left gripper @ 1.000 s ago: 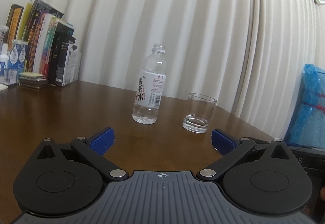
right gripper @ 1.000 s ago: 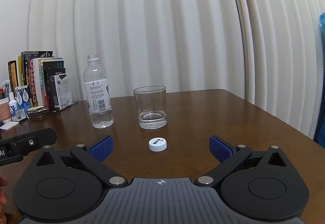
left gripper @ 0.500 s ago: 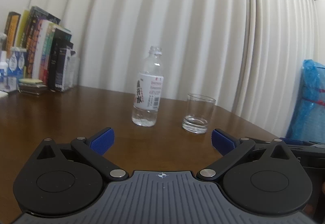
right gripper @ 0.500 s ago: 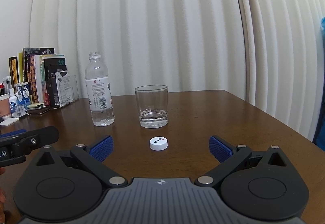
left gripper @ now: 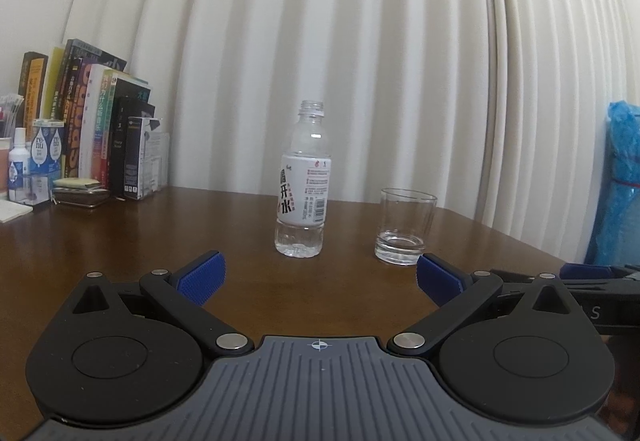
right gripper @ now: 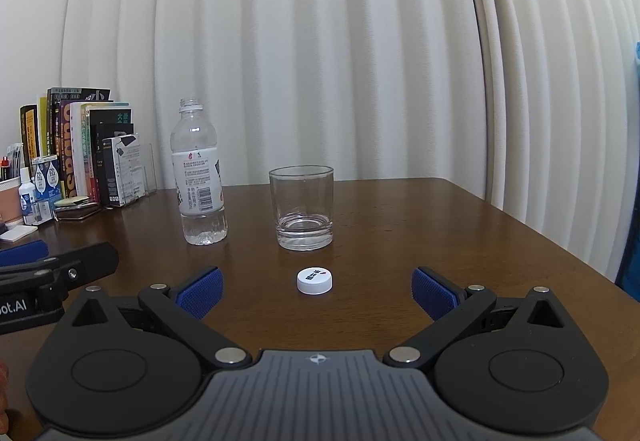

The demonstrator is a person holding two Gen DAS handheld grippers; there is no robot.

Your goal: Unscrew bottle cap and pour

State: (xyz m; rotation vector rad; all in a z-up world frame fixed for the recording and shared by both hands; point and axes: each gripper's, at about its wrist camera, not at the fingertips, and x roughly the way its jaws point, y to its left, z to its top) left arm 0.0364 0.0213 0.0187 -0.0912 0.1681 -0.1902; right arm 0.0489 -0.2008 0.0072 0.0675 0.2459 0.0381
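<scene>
A clear plastic bottle (left gripper: 303,185) with a white label stands upright and uncapped on the brown table (left gripper: 120,233); a little water sits at its bottom. It also shows in the right wrist view (right gripper: 199,177). A short glass (left gripper: 404,227) stands to its right, also in the right wrist view (right gripper: 303,208). The white cap (right gripper: 314,280) lies on the table in front of the glass. My left gripper (left gripper: 319,277) is open and empty, short of the bottle. My right gripper (right gripper: 316,291) is open and empty, just behind the cap.
Books (left gripper: 100,129) and small bottles (left gripper: 44,149) stand at the table's back left. A blue plastic bag (left gripper: 620,193) is off the right edge. White curtains hang behind. The left gripper's side shows at the left of the right wrist view (right gripper: 48,277).
The left view has swung so the bottle sits more centred and upright. The right gripper has drawn back slightly. Bottle, glass and cap have not moved.
</scene>
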